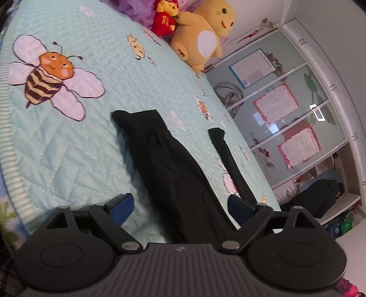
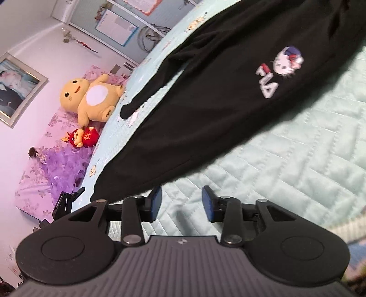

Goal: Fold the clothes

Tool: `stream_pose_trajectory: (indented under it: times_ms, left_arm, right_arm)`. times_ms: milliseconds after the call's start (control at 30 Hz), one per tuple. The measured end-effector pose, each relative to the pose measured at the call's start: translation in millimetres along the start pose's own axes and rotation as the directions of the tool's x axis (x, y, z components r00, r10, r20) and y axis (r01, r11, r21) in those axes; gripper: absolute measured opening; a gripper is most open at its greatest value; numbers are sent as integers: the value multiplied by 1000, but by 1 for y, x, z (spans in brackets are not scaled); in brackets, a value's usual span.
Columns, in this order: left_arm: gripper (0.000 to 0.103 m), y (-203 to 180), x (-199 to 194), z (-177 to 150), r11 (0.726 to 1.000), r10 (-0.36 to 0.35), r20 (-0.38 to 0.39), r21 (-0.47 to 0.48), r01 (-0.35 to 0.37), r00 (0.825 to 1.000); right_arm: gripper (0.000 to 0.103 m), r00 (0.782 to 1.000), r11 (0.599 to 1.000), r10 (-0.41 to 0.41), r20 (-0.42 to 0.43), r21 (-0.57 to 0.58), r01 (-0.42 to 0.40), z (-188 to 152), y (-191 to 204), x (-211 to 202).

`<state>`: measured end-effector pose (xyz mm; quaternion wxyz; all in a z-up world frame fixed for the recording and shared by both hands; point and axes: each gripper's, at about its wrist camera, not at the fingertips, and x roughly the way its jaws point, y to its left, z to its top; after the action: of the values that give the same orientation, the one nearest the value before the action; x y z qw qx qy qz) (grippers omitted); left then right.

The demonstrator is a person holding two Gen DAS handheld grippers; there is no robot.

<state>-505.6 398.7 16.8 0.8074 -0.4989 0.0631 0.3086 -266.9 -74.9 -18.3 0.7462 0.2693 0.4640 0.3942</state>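
The black trousers (image 2: 205, 96) are spread lengthwise on the bed (image 1: 68, 141), one leg reaching toward its far edge by the plush toys (image 1: 201, 38), presumably laid flat for folding. The left hand-held gripper (image 1: 180, 205) is held wide open astride the cloth, gripping nothing. The right hand-held gripper (image 2: 181, 203) is seen partly open and empty beside the trousers' near edge.

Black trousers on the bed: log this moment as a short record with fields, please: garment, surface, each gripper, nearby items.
garment: black trousers lying spread out, cartoon logo facing up
surface: light blue quilted bedspread with bee pattern
left gripper: open, trouser fabric between its fingers, not pinched
right gripper: open, over bare quilt beside the trousers
nearby: yellow plush toy, red plush toy
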Motion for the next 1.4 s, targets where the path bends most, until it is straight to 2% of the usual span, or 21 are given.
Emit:
stream_pose_trajectory:
  times_ms: [33, 233, 400, 533, 567, 600, 633, 700, 733, 867, 900, 967, 1000, 1033, 1067, 1133, 1267, 1333, 1400]
  left_arm:
    - [103, -2, 2, 1, 1000, -6, -6, 2, 6, 1000]
    - [103, -12, 22, 6, 1000, -7, -41, -4, 7, 999]
    - [103, -9, 25, 10, 998, -49, -55, -38, 47, 997]
    - [102, -7, 26, 11, 996, -76, -56, -43, 73, 996]
    - [99, -8, 27, 11, 996, -82, -50, -28, 81, 995]
    - [83, -7, 29, 10, 996, -84, -50, -21, 83, 995]
    - [59, -4, 32, 9, 997, -78, -58, -26, 77, 995]
    - [42, 3, 38, 7, 997, -67, -74, -35, 65, 995]
    - [38, 5, 40, 7, 998, -63, -78, -35, 61, 995]
    - [33, 3, 40, 5, 999, -43, -75, 4, 43, 996]
    - [27, 2, 40, 4, 999, -33, -73, 14, 34, 997]
    - [21, 1, 39, 4, 999, -11, -71, 33, 13, 997]
    - [11, 0, 38, 4, 999, 10, -67, 45, -7, 998]
    - [5, -2, 35, 4, 998, 37, -62, 61, -33, 997]
    - [5, -4, 31, 4, 995, 60, -54, 79, -56, 997]
    - [2, -9, 17, 3, 989, 96, -32, 116, -92, 995]
    - [2, -17, -12, 5, 981, 111, 1, 161, -110, 994]
    - [2, -15, -16, 3, 974, 146, -14, 179, -141, 989]
    - [2, -3, -6, 0, 975, 176, -61, 148, -166, 982]
  right_arm:
    - [44, 1000, 1000, 8, 6, 12, -8, 1, 0, 3]
    - [45, 1000, 999, -1, 6, 35, 1, 10, 2, 4]
    - [45, 1000, 993, -23, 15, 112, 21, 10, -2, -1]
    - [49, 998, 990, -13, 55, 142, 5, 11, -1, 13]
    - [49, 998, 990, -11, 68, 138, 1, 12, 0, 18]
    - [49, 997, 991, -9, 78, 131, -1, 12, 2, 22]
    - [49, 996, 992, -6, 86, 122, -4, 13, 3, 27]
    - [49, 995, 995, 0, 97, 99, -10, 14, 7, 36]
    - [49, 995, 996, 3, 99, 86, -11, 15, 9, 40]
    - [47, 993, 996, 16, 121, 85, -26, 16, 8, 42]
    - [45, 992, 996, 16, 124, 88, -27, 16, 7, 42]
    - [28, 992, 994, 7, 125, 110, -21, 17, 4, 42]
    - [22, 993, 991, 5, 120, 129, -21, 17, 0, 42]
    - [7, 994, 988, 6, 113, 150, -23, 18, -4, 43]
    - [0, 994, 985, 11, 107, 172, -29, 18, -8, 43]
    - [0, 995, 982, 21, 101, 186, -39, 18, -11, 42]
    - [0, 995, 978, 52, 79, 199, -67, 16, -7, 32]
    - [0, 996, 976, 66, 62, 205, -78, 14, -8, 29]
    - [0, 998, 978, 53, 39, 198, -60, 11, -12, 30]
